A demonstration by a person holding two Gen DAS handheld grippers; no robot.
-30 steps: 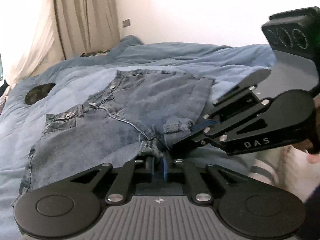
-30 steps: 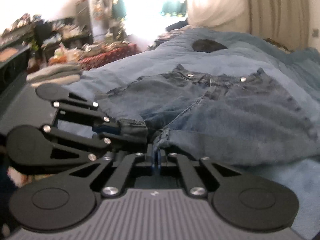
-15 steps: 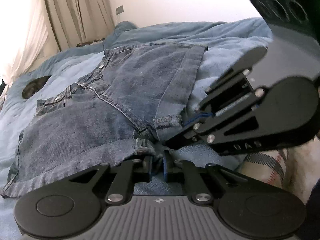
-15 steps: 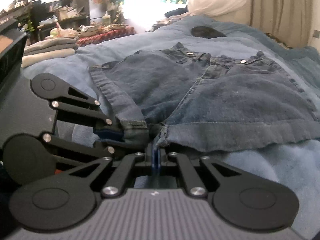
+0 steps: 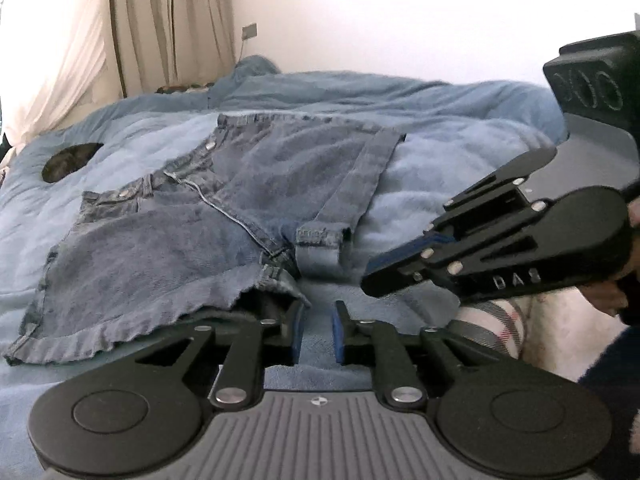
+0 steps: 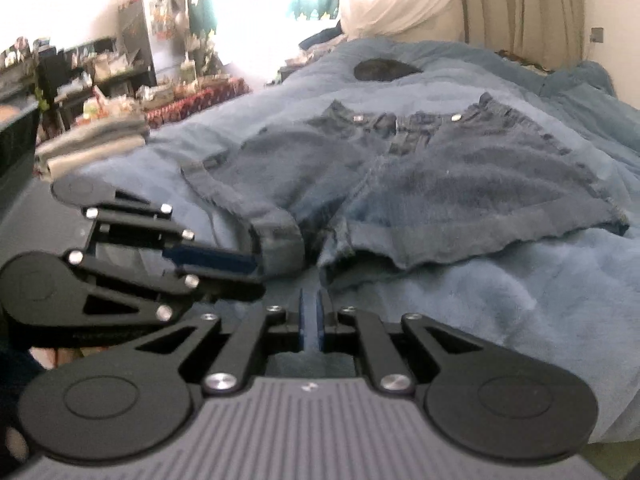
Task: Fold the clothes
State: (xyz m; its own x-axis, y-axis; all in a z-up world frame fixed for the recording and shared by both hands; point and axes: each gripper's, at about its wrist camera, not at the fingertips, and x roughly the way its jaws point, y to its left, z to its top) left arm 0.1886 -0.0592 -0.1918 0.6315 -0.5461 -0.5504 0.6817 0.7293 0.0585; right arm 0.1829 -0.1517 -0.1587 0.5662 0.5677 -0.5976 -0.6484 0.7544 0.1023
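A pair of blue denim shorts [image 5: 192,216] lies flat on the blue blanket, waistband at the far side and leg hems toward me; it also shows in the right wrist view [image 6: 440,184]. My left gripper [image 5: 316,332] is open and empty, just in front of the near hem. My right gripper [image 6: 310,320] has its pads almost together with nothing between them, just short of the hem. Each gripper shows in the other's view: the right one [image 5: 384,276] at the right, the left one [image 6: 256,272] at the left, beside the hem.
The blue blanket [image 5: 460,148] covers the bed. A dark round patch [image 5: 70,160] lies on it at the far left. Curtains [image 5: 168,28] hang behind. Folded grey clothes [image 6: 92,144] and cluttered shelves [image 6: 100,64] stand beyond the bed's left side. A plaid cloth [image 5: 492,320] lies by the bed edge.
Both grippers let go of the shorts' hem and drew back a little. The left jaws opened. The shorts dropped flat on the blanket.
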